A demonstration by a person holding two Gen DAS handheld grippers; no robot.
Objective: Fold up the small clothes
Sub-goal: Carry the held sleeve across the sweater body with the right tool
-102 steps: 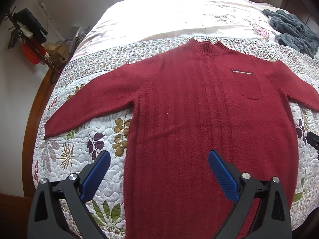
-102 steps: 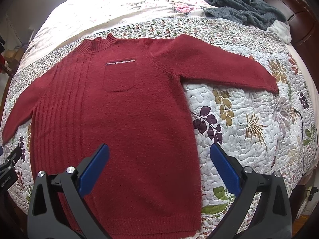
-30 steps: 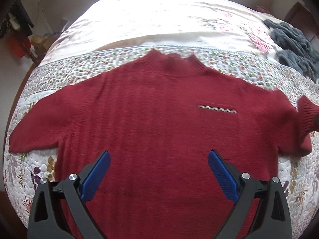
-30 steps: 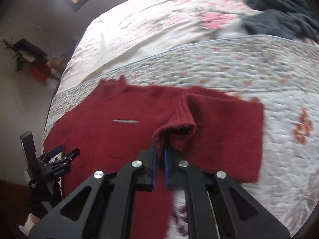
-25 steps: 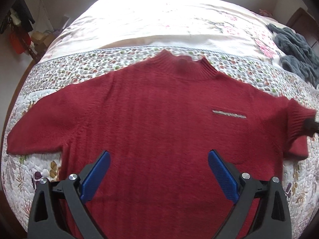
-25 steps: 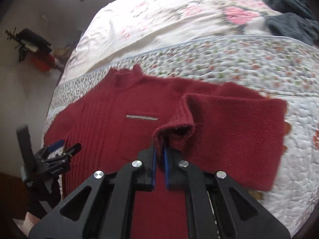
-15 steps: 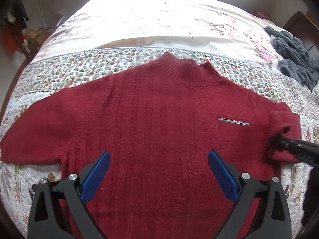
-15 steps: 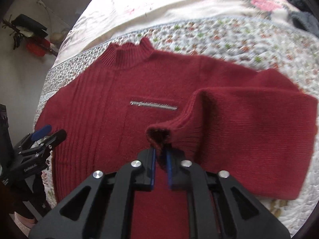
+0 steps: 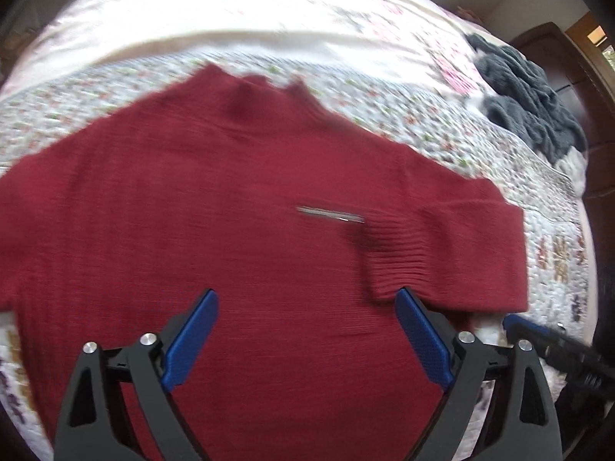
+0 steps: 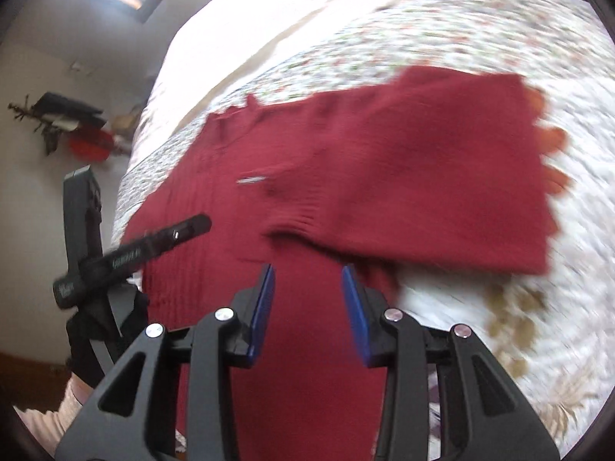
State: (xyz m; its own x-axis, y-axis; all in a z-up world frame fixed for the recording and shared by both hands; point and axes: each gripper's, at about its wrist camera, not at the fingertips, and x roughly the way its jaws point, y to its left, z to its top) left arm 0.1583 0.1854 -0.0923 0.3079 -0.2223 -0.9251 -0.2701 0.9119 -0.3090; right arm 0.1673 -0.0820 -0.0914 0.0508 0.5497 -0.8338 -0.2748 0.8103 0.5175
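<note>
1. Sweater (image 9: 215,207): red knit, spread front-up on quilt (image 9: 499,146); fills the view ahead of and under both claws. Frames blurred by motion.
2. Right sleeve (image 10: 423,176): folded in across the chest, cuff (image 10: 296,223) lying just ahead of the right claw's tips, near the pocket trim (image 10: 251,179). In the left view, cuff (image 9: 396,253) just ahead of the right-hand pad.
3. Right claw (image 10: 307,299): parted moderately, empty; nothing between the pads, red knit below.
4. Left claw (image 9: 305,330): spread wide, empty; poised over the lower body of the sweater.
5. Left sleeve (image 9: 34,207): unfolded, running off to the left of the left claw.
6. Grey garment (image 9: 526,92): heaped far ahead and right, well apart from the sweater.
7. Step in hand, as judged: first sleeve laid and let go; opposite sleeve due next.
8. Advice for doing it well:
   - Take the left sleeve at the cuff, one layer only.
   - Lift just clear of the body; avoid dragging the knit beneath.
   - Lay it across to mirror the right sleeve, fold line at the shoulder seam.
   - Release only once flat; leave the laid cuff undisturbed.
9. Risk, as judged: soft knit prone to bunching at the fold.
</note>
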